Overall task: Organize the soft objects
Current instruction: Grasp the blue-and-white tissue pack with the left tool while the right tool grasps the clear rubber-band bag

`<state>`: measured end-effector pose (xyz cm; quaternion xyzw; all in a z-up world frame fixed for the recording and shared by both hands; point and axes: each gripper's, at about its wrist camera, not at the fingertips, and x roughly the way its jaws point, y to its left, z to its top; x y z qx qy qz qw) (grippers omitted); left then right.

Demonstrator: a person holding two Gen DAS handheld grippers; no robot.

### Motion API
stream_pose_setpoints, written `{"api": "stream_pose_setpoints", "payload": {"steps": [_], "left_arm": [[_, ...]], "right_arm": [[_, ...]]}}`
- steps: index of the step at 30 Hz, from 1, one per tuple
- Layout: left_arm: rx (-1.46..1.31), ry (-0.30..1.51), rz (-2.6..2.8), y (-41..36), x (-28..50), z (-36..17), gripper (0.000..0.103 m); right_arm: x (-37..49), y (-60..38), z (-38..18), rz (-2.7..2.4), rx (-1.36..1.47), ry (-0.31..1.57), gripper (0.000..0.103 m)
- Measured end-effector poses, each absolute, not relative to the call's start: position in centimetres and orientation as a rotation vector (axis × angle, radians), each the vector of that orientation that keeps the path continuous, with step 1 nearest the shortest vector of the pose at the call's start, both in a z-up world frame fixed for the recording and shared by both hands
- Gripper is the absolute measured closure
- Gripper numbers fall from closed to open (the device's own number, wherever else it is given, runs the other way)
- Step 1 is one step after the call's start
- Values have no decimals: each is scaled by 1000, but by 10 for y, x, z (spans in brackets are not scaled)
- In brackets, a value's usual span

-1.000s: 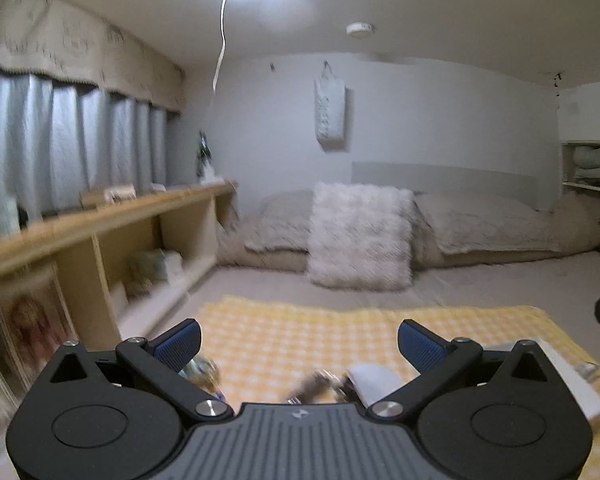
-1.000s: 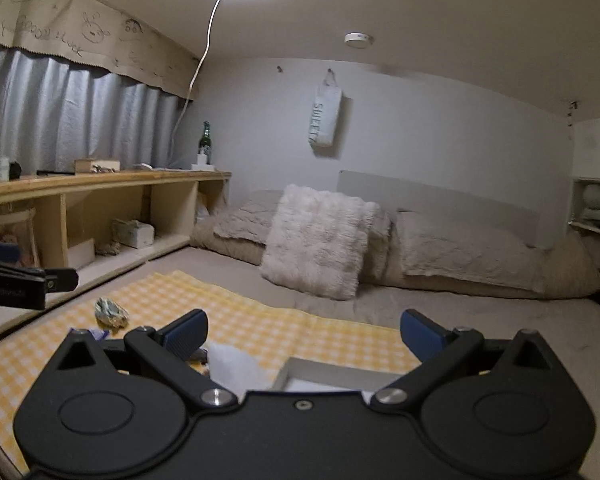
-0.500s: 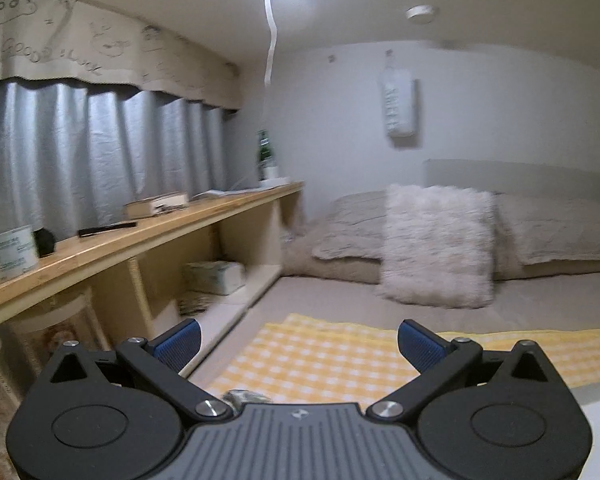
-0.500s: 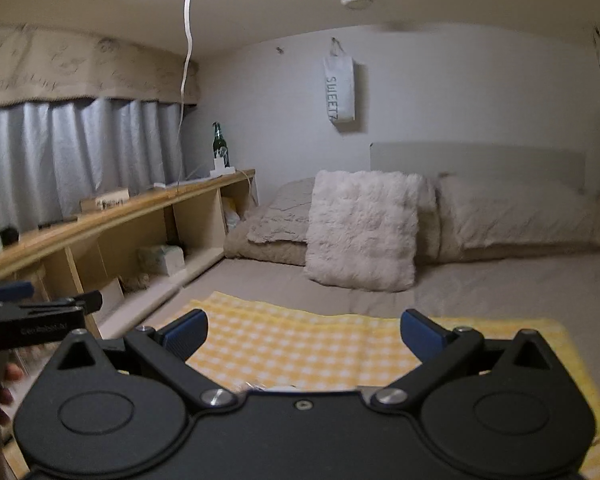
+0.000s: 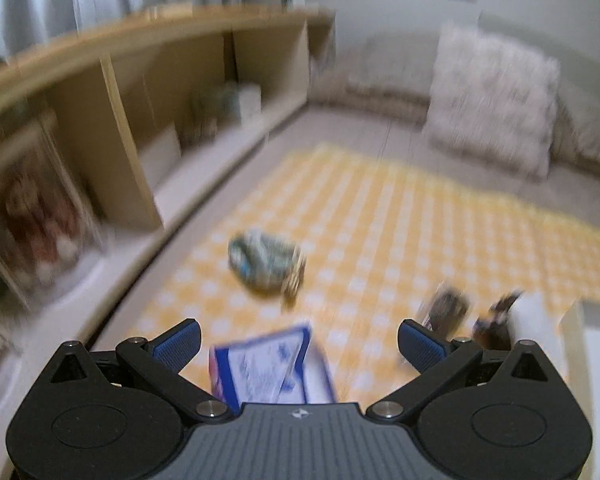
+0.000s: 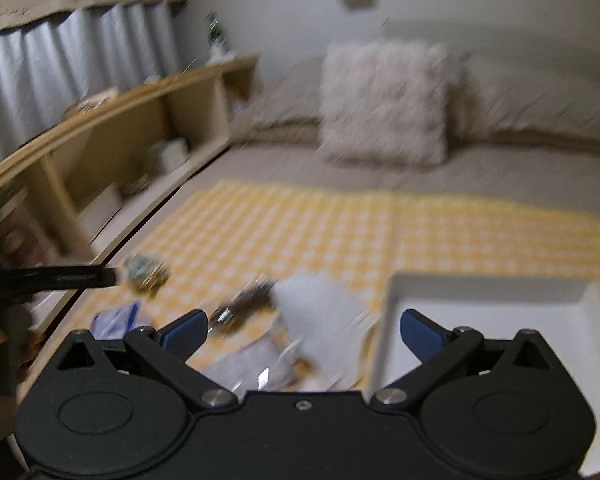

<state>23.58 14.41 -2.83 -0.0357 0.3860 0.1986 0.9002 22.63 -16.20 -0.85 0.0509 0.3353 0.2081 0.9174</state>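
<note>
Left hand-held gripper (image 5: 299, 338) spread wide above blue-white packet (image 5: 270, 368); right hand-held gripper (image 6: 303, 330) likewise agape, beside white tray (image 6: 384, 320).

Crumpled bundle (image 5: 265, 261) on cloth (image 5: 400, 216); packet (image 5: 268, 364) nearer; tray (image 6: 488, 312) right; shelf (image 5: 140, 92) left; pillow (image 6: 384, 100) behind.

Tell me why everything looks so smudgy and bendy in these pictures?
Left wrist view: motion blur smears the yellow checked cloth and the crumpled greenish bundle, while the left tongs stay sharp. Right wrist view: the fluffy white cushion is streaky too. In both views the fisheye lens curves the long wooden shelf.
</note>
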Motion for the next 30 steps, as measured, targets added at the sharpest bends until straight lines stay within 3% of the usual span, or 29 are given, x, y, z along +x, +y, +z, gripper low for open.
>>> {"api": "stream_pose_setpoints", "payload": {"steps": [5, 9, 17, 28, 30], "left_arm": [[-123, 915, 438, 163, 244, -59, 0], [-156, 980, 435, 171, 250, -74, 0], [-90, 1065, 400, 165, 268, -100, 0], [17, 1102, 349, 161, 277, -112, 0], [38, 1120, 349, 163, 277, -115, 1]], "right_arm": [[238, -142, -35, 503, 140, 855, 1], [252, -133, -56, 527, 207, 984, 14], [268, -110, -99, 547, 168, 1155, 31], [269, -82, -118, 555, 43, 1222, 32], [269, -80, -123, 550, 16, 1246, 37]]}}
